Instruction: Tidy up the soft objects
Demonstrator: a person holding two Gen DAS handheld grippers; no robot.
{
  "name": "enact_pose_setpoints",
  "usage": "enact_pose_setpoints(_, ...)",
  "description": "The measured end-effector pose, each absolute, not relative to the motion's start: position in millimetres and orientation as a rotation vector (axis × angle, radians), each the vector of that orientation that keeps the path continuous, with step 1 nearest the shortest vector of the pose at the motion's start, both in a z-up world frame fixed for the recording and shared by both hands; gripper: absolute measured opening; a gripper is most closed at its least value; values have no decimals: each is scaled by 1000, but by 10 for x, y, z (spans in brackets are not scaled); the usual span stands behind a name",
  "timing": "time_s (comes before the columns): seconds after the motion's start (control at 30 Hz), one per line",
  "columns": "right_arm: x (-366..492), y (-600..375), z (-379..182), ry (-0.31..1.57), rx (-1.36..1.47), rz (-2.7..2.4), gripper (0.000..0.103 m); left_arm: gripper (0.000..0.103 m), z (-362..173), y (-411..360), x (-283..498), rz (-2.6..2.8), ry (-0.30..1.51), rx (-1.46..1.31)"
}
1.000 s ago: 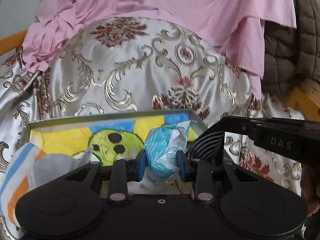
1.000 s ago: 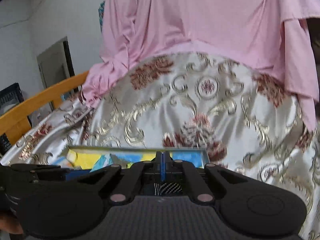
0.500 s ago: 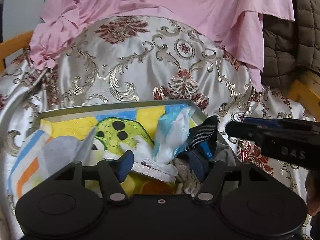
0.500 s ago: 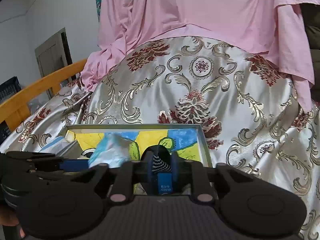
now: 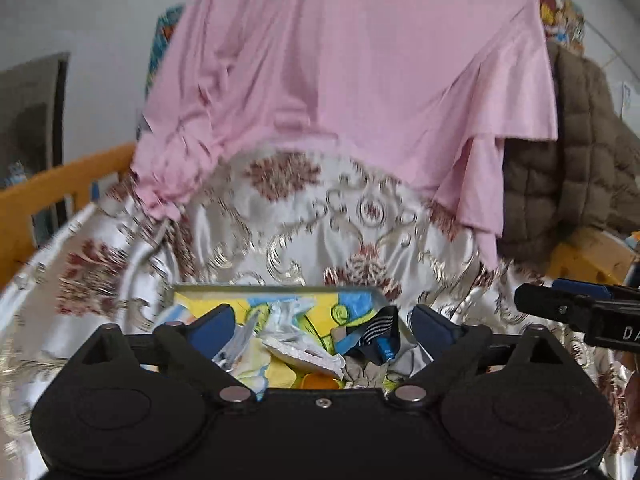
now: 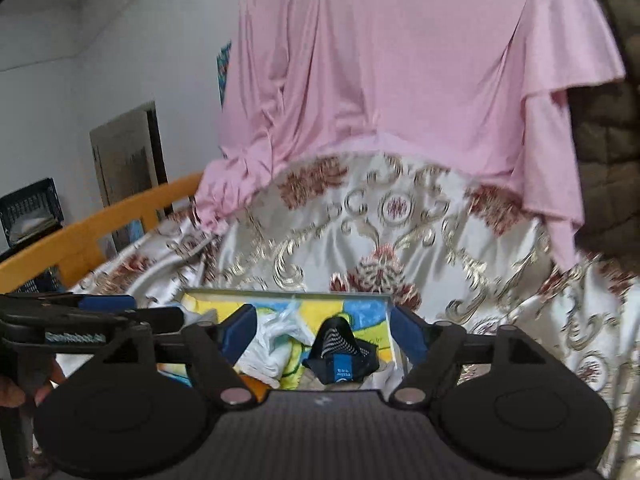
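Observation:
A metal tray (image 5: 280,289) with a yellow, blue and green cartoon print lies on the patterned satin cloth; it also shows in the right wrist view (image 6: 288,293). In it lie a crumpled light blue and white packet (image 5: 290,316) (image 6: 268,344) and a black striped sock with a blue label (image 5: 376,332) (image 6: 340,350), among other soft items. My left gripper (image 5: 320,326) is open and empty, above the tray's near side. My right gripper (image 6: 324,330) is open and empty, above the sock.
A pink sheet (image 5: 352,80) hangs behind over the satin cloth (image 5: 360,216). A brown quilted jacket (image 5: 580,160) hangs at the right. An orange wooden rail (image 6: 92,236) runs along the left. The other gripper shows at each view's edge (image 5: 580,312) (image 6: 80,320).
My left gripper opened and let go of the blue and white packet, which now lies in the tray. My right gripper opened and released the striped sock. Both pulled back and tilted up.

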State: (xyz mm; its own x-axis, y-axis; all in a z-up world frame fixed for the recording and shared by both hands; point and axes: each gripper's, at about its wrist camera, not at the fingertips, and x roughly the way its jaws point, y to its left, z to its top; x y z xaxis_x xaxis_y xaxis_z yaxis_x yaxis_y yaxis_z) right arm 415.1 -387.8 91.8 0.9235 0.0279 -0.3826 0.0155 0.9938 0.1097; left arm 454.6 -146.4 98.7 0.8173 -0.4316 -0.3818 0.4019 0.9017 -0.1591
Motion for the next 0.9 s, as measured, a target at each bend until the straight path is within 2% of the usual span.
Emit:
enact_pose_setpoints(0.23,3359,-3667,1269,317,110,12,90,100,1220,-1196,3694,-442,358,-70)
enact_pose_setpoints(0.53,2505,-3300,1381,262,83,-3,97,102,1349,-909,2867,-426,301,-75)
enact_pose_setpoints(0.9,1759,-2980,1375,254,77,-26,101,102,1153,-645,2091,-415,279,-69)
